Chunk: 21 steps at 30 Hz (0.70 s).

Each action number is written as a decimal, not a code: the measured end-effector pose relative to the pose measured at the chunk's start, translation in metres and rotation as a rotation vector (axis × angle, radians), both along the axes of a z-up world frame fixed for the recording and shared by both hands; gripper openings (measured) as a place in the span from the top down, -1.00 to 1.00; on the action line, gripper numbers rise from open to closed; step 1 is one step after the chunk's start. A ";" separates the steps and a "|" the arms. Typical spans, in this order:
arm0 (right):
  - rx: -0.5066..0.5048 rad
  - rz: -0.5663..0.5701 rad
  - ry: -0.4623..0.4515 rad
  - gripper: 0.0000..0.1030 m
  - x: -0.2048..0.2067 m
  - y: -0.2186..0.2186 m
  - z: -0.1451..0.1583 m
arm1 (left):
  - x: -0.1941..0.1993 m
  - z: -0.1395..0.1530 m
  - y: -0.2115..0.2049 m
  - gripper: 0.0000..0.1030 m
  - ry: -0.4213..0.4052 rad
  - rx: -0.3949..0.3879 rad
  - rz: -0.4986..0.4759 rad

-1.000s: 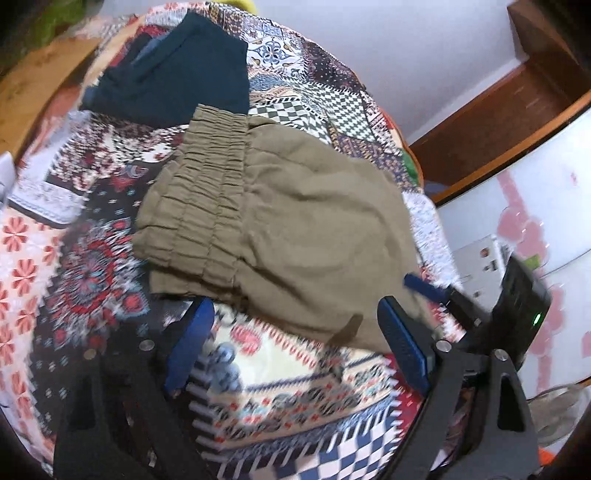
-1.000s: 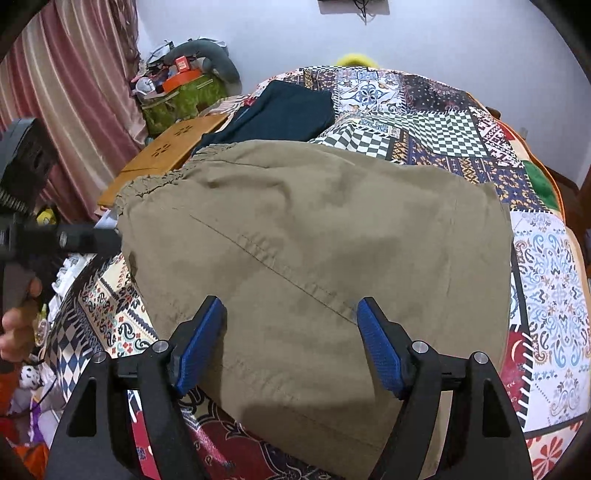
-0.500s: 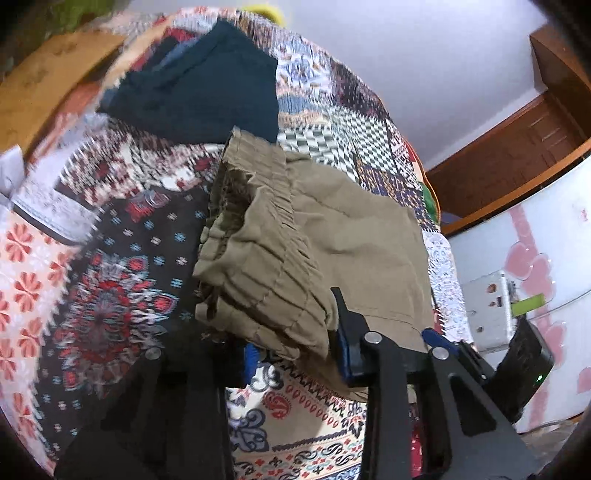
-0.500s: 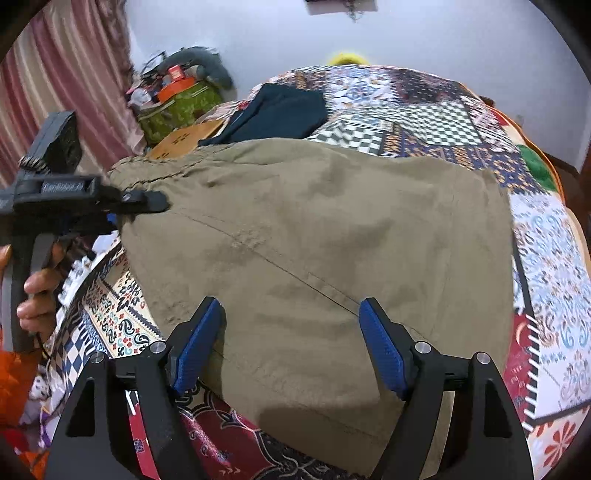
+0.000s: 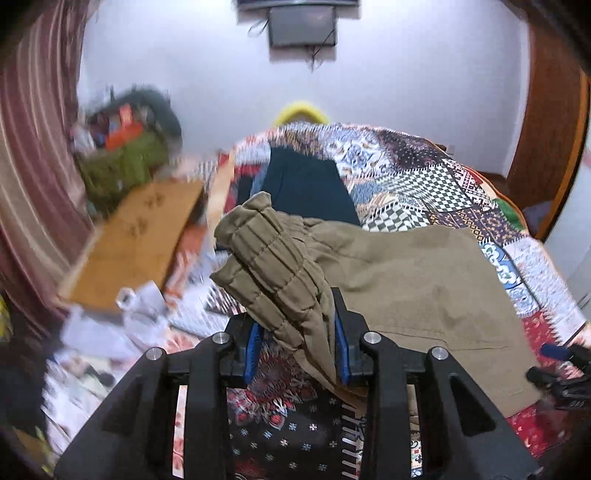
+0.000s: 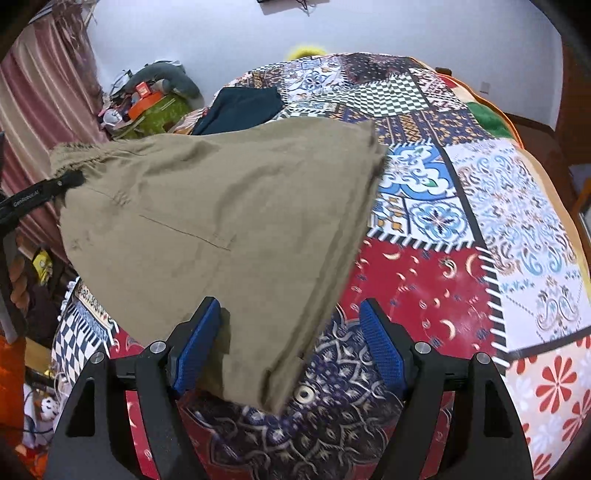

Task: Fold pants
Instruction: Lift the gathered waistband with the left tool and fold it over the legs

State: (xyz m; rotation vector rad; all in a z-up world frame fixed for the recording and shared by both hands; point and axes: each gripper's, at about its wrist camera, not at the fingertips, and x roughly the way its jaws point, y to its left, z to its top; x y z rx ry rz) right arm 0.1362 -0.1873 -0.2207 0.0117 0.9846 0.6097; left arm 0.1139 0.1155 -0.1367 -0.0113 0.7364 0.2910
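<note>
One olive pants [image 6: 221, 206] waistband bunched in left gripper [image 5: 297, 347].

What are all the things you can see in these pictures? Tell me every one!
Pants: one, olive, on the quilt, waistband end lifted.
Dark garment: one, navy, flat on the quilt beyond the pants.
Quilt: one, many-coloured patchwork, covering the bed.
Curtain: one, maroon striped, far left.
Green bag: one, green, heaped with clutter, by the curtain.
Wooden board: one, tan, left of the bed.
Yellow object: one, yellow, behind the bed's far end; too hidden to name.
Wall box: one, dark, high on the white wall.
Left tool: one, black with blue pads, shut on the pants' waistband.
Right tool: one, black with blue pads, open over the pants' hem corner.
</note>
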 end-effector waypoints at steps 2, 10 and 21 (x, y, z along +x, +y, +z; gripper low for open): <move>0.002 -0.007 0.004 -0.44 -0.001 -0.002 -0.002 | -0.001 0.006 -0.014 0.36 -0.024 0.058 -0.027; 0.022 -0.025 0.016 -0.44 0.000 -0.007 -0.006 | 0.010 0.038 -0.064 0.37 -0.099 0.075 -0.201; 0.020 -0.041 0.011 -0.44 -0.002 -0.014 -0.008 | 0.030 0.049 -0.099 0.42 -0.034 -0.236 -0.457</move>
